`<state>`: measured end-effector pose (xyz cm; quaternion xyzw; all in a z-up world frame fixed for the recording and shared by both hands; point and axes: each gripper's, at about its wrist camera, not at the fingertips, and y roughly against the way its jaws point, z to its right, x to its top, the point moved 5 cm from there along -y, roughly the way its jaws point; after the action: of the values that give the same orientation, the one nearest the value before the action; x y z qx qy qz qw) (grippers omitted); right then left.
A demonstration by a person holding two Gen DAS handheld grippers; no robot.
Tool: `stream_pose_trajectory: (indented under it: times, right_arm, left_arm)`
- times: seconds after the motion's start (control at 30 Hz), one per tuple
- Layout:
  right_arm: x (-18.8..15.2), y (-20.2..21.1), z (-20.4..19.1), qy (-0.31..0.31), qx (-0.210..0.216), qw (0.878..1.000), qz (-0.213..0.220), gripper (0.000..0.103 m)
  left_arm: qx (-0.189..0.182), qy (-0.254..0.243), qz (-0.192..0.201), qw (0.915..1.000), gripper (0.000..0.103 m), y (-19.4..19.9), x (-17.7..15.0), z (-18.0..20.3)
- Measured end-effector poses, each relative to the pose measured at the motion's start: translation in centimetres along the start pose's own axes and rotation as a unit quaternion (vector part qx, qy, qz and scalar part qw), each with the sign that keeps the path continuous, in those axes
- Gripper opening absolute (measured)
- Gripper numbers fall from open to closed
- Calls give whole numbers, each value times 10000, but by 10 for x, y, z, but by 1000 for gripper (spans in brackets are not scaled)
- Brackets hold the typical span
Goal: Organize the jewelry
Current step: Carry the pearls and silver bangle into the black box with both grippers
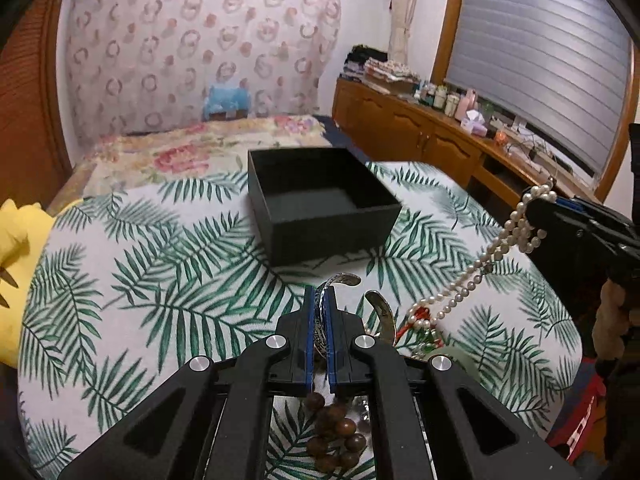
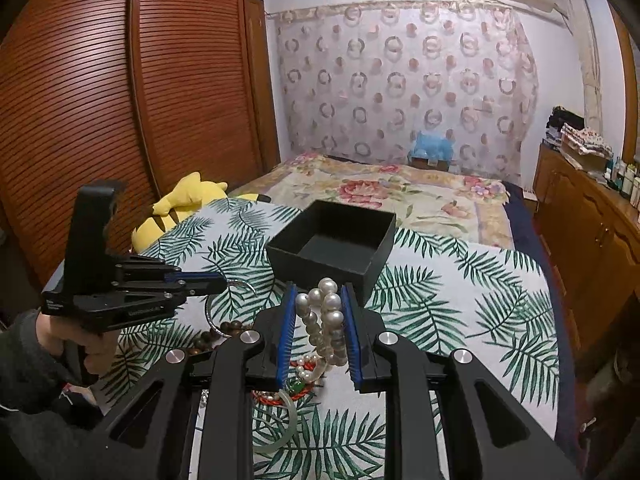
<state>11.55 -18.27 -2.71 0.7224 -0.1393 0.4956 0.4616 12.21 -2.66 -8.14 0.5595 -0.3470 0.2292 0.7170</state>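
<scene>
An open black box [image 1: 320, 204] stands on the leaf-print cloth; it also shows in the right wrist view [image 2: 332, 250]. My left gripper [image 1: 320, 296] is shut on a silver bangle [image 1: 334, 282] just in front of the box, low over the cloth. My right gripper [image 2: 320, 300] is shut on a white pearl necklace [image 2: 326, 320], lifted so its strand [image 1: 472, 276] hangs down to the jewelry pile [image 1: 420, 320]. Brown wooden beads [image 1: 334, 436] lie under my left gripper. A pale green bangle [image 2: 288, 424] and red beads [image 2: 268, 396] lie under my right gripper.
A second silver cuff [image 1: 382, 308] lies right of my left fingers. A yellow plush toy [image 2: 180, 208] sits at the cloth's left edge. A floral bed [image 2: 380, 192] lies behind the box, a wooden cabinet [image 1: 420, 128] at right, a wardrobe [image 2: 120, 100] at left.
</scene>
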Motion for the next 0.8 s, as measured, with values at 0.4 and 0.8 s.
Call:
stream_pose_trajectory:
  times: [0.4,0.8]
  right_arm:
    - [25,7,-1,178,-82,9997,171,25]
    - [53,-12,6,311,7,9993,219,24]
  left_arm:
    - [52,-14,277,9996,4,14,13,-5]
    - [49,-24,386,9992,4,4,33,-15]
